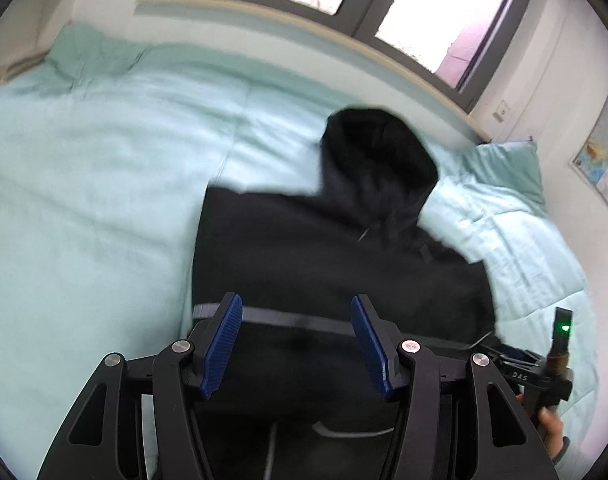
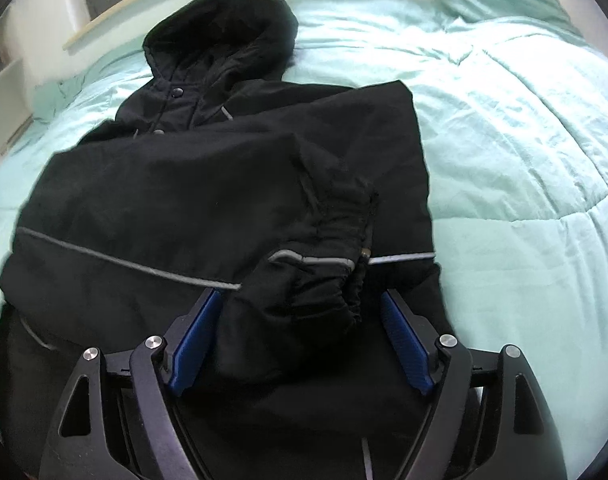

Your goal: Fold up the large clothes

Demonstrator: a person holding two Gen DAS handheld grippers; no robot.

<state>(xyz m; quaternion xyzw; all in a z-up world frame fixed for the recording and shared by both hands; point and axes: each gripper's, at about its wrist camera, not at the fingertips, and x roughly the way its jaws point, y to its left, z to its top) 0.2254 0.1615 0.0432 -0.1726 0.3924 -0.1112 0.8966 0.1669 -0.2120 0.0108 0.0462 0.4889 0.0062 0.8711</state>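
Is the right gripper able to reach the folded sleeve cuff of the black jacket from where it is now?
Probably yes. The right gripper is open, and the sleeve cuff of the black jacket lies on top, right ahead between its fingers. Nothing covers it or stands in the way.

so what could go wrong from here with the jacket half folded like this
1. The sleeve folded across the black hooded jacket is bulky at its gathered cuff; it may slide off when the body is folded.
2. The hood lies spread out beyond the collar and could leave a lumpy fold.
3. The soft mint duvet may wrinkle under the jacket and drag it askew.
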